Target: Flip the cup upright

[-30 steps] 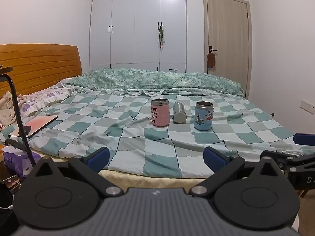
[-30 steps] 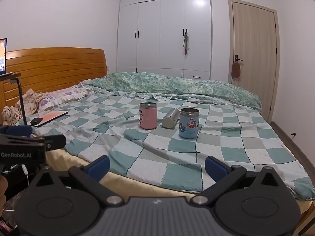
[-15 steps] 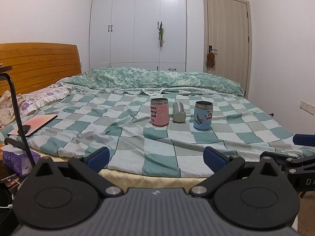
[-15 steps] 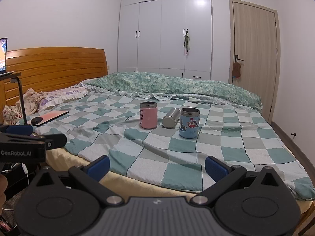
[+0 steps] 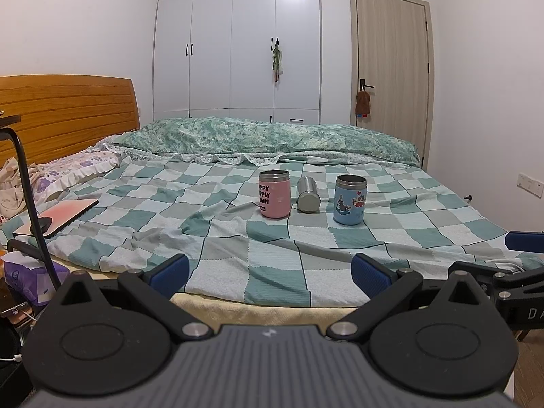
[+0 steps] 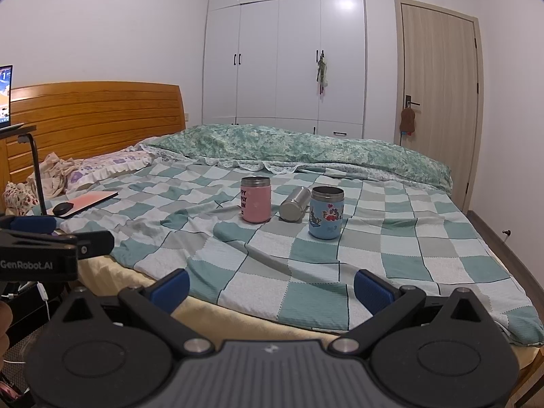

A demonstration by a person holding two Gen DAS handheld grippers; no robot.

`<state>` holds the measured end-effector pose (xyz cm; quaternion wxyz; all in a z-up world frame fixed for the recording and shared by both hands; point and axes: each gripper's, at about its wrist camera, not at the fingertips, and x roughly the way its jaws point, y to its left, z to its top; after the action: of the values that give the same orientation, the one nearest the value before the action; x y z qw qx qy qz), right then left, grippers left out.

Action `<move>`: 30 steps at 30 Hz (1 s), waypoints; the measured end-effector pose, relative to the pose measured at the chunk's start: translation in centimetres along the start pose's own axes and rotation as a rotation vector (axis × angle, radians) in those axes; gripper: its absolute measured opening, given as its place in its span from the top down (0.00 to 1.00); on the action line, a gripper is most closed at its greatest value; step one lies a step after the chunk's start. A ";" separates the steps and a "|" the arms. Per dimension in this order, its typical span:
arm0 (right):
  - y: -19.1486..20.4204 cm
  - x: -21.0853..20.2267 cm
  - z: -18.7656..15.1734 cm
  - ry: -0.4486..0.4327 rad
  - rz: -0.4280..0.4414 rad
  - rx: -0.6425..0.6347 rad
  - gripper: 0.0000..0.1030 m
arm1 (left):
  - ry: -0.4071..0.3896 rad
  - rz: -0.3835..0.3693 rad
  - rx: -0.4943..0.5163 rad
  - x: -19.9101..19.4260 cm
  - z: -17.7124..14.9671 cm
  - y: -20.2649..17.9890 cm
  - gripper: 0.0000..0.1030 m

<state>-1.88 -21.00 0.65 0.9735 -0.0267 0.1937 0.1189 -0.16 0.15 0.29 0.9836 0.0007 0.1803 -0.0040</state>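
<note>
A steel cup [image 5: 307, 193] lies on its side on the checked bedspread [image 5: 238, 238], its base toward me, between an upright pink cup [image 5: 274, 194] and an upright blue cup [image 5: 350, 199]. The same steel cup [image 6: 295, 203], pink cup [image 6: 256, 203] and blue cup [image 6: 326, 212] show in the right wrist view. My left gripper [image 5: 270, 270] is open and empty at the bed's near edge, far from the cups. My right gripper [image 6: 271, 285] is open and empty, also at the near edge.
A pink laptop with a mouse [image 5: 57, 217] lies at the left of the bed by the pillow [image 5: 78, 173]. A black stand [image 5: 30, 197] rises at the left. A folded green duvet [image 5: 272, 139], wardrobe and door stand behind.
Both grippers have shifted slightly; the view has drifted a little. The cups have not moved and both jaws stay open.
</note>
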 end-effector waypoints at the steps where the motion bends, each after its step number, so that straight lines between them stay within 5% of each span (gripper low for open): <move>1: 0.0 0.0 0.0 0.000 0.000 -0.001 0.00 | 0.001 0.000 -0.001 0.0 0.0 0.0 0.00; 22: -0.5 0.5 -0.2 0.005 -0.004 0.002 0.00 | 0.014 -0.001 -0.002 0.0 0.1 0.0 0.00; 30: -0.8 3.1 -0.5 -0.020 0.017 0.019 0.00 | 0.029 0.013 0.024 3.2 -0.2 0.3 0.00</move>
<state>0.88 -21.18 -0.99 0.9745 -0.0146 0.1855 0.1258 2.80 0.45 -1.03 0.9808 0.0135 0.1943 0.0002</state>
